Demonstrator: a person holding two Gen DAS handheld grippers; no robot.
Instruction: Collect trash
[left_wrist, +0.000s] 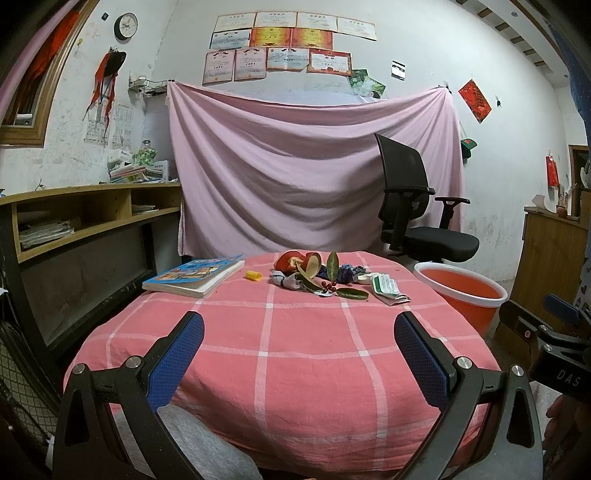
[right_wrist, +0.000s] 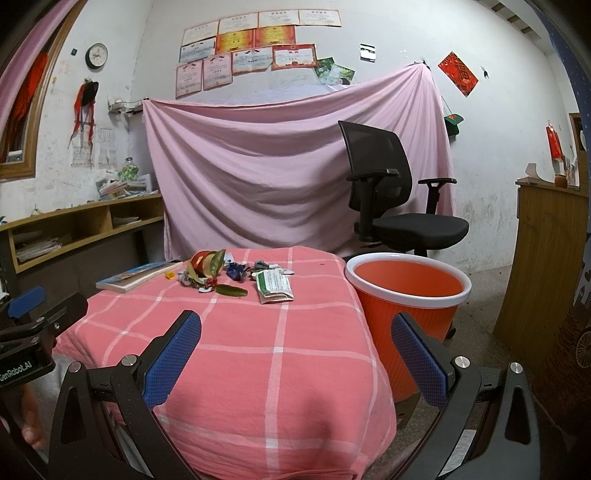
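Observation:
Trash lies in a heap at the far side of the pink checked table: a bitten red apple, green leaves, red berries, a crumpled blue wrapper, a green-and-white packet and a small yellow cap. An orange bin with a white rim stands on the floor to the table's right. My left gripper and right gripper both hover open over the near edge, well short of the heap, holding nothing.
A book lies at the table's far left. A black office chair stands behind the bin before a hanging pink sheet. A wooden shelf desk runs along the left; a wooden cabinet stands at the right.

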